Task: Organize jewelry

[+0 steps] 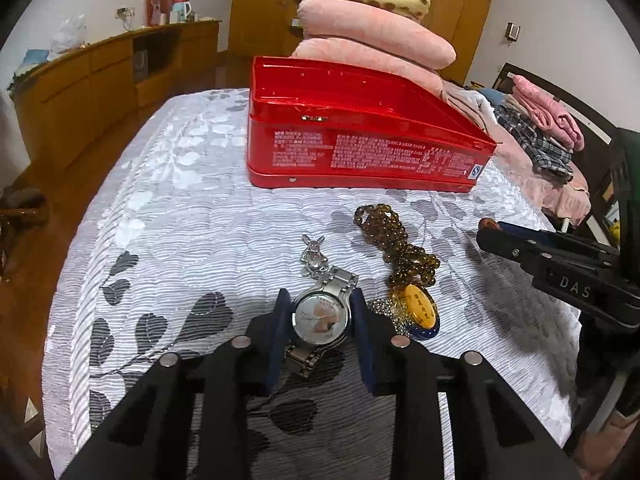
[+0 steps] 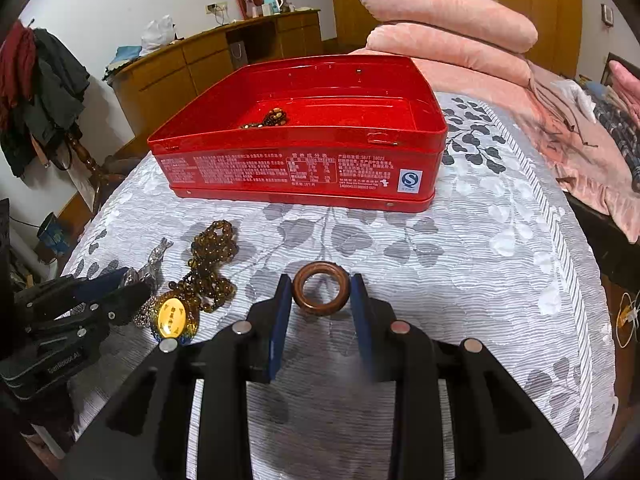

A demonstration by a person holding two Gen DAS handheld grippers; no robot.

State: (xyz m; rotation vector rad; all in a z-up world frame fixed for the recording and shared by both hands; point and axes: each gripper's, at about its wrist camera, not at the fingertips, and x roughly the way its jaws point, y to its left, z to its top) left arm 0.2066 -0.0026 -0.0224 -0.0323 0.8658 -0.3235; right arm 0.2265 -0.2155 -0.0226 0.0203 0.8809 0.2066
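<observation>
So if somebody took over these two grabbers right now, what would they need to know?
Left gripper: jaws around the watch on the bedspread; grip unclear.
Right gripper: shut on the brown ring.
Done: one bead string lies in the red tin.
Left: watch, ring, rabbit charm, amber bead necklace with yellow pendant go into the tin.

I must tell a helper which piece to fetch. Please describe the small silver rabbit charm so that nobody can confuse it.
Start at the open red metal tin on the grey leaf-patterned bedspread. In front of it, left of the brown bead necklace, lies the silver rabbit charm, the only animal-shaped piece.
</observation>
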